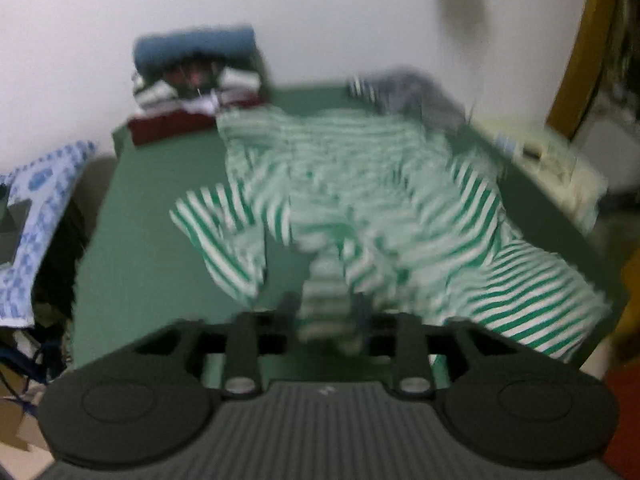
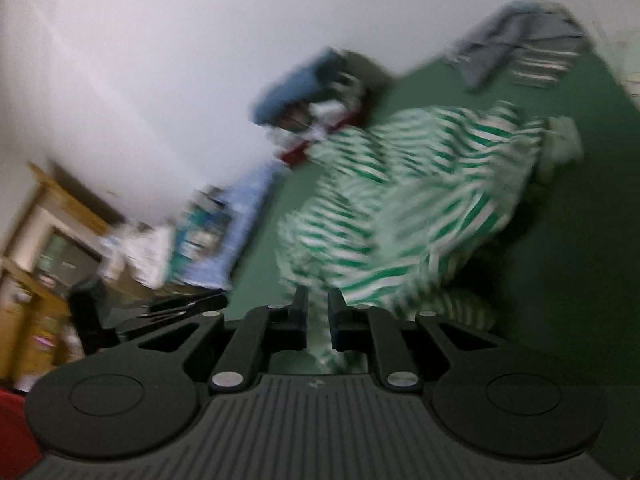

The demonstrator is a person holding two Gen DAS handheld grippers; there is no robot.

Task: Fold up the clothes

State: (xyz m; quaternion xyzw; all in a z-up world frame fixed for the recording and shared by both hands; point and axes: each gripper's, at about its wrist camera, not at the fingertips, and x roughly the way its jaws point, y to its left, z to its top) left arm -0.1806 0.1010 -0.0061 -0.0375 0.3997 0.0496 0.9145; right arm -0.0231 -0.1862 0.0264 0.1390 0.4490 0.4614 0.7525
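The left gripper (image 1: 325,312) pinched a bunched fold of the green-striped garment (image 1: 360,184); the right gripper (image 2: 318,312), jaws narrow, clamped another edge. Beyond both, the garment sprawled rumpled across the green table (image 1: 160,216), folded stack (image 1: 192,88) behind.

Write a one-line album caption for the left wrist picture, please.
Left gripper pinching a green-and-white striped garment spread across a green table, folded clothes stacked at the back.

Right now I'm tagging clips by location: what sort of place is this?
Probably a room in a home, though blurred. A striped garment lies on a green table against a plain wall, a stack of folded clothes sits behind it, and wooden furniture stands nearby.
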